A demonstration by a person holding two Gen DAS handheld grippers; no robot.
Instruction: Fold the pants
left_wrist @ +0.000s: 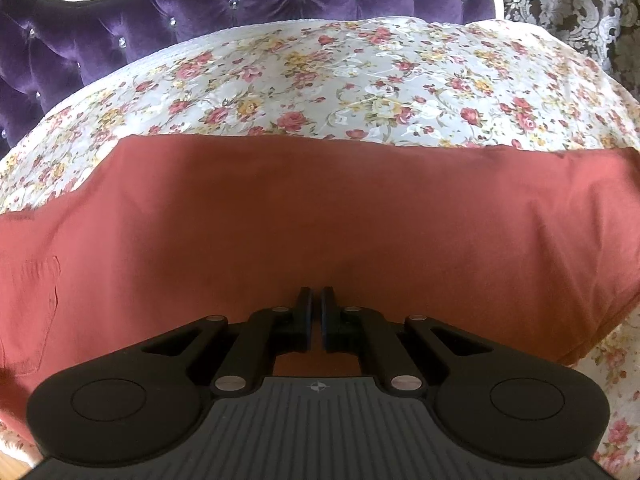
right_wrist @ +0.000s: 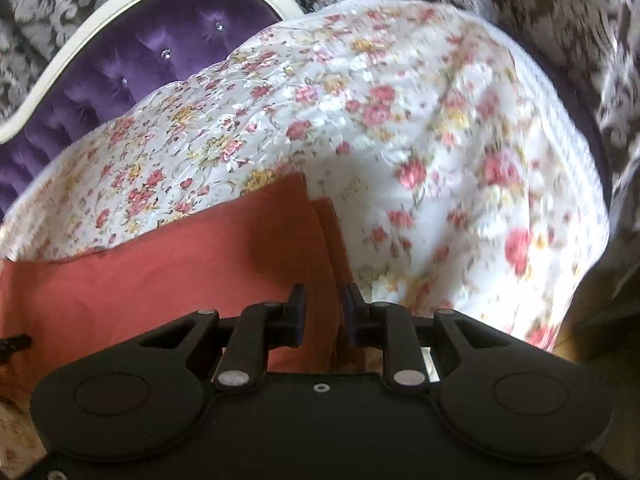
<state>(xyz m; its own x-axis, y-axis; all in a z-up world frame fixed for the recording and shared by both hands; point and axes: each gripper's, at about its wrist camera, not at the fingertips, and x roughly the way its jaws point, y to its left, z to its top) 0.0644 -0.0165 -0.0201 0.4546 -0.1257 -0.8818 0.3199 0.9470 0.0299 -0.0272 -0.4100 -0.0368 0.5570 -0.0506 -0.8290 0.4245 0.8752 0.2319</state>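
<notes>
Rust-red pants (left_wrist: 320, 216) lie flat across the floral bedspread (left_wrist: 320, 80), folded lengthwise, with a back pocket at the left. My left gripper (left_wrist: 317, 300) hovers over the near edge at mid-length; its jaws are almost closed with a thin gap, and I cannot see fabric between them. In the right wrist view the pants' leg ends (right_wrist: 200, 264) lie at the left and centre. My right gripper (right_wrist: 325, 300) is over the leg hems near their right edge, jaws apart with a narrow gap and red fabric showing behind it. This view is blurred.
A purple tufted headboard (left_wrist: 240, 0) with a white frame stands behind the bed. Patterned damask wallpaper (left_wrist: 580, 8) is beyond it. The floral bedspread (right_wrist: 440, 160) spreads to the right of the pants. The bed's edge drops off at the right.
</notes>
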